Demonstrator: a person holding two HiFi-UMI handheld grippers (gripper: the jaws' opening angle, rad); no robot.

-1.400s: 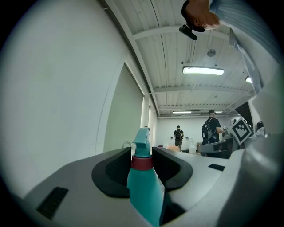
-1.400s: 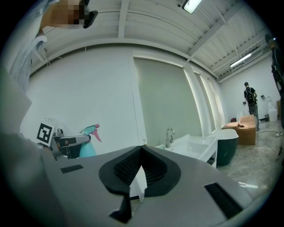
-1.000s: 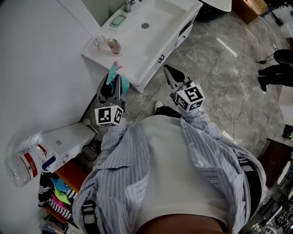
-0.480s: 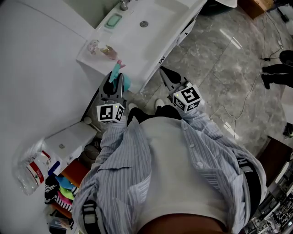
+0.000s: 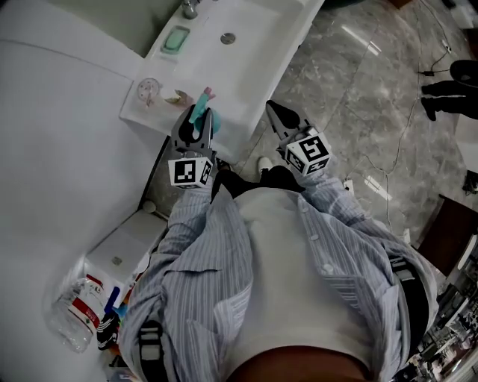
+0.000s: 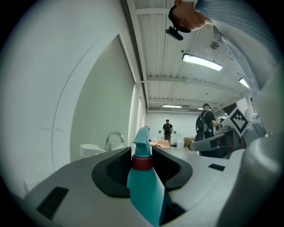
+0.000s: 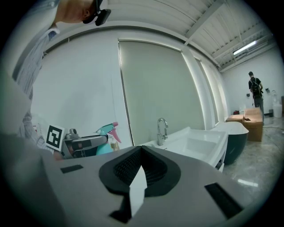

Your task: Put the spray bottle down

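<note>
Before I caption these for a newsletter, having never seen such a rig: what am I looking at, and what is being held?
There is no robot here. A person wears a head camera and holds a two-jaw gripper in each hand. The head view looks down over their striped shirt. The other two views ride on the grippers and look along the jaws. The left gripper is shut on a teal spray bottle, gripped at its red collar, beside a white washbasin with a chrome faucet. The right gripper has its jaws together and holds nothing.
</note>
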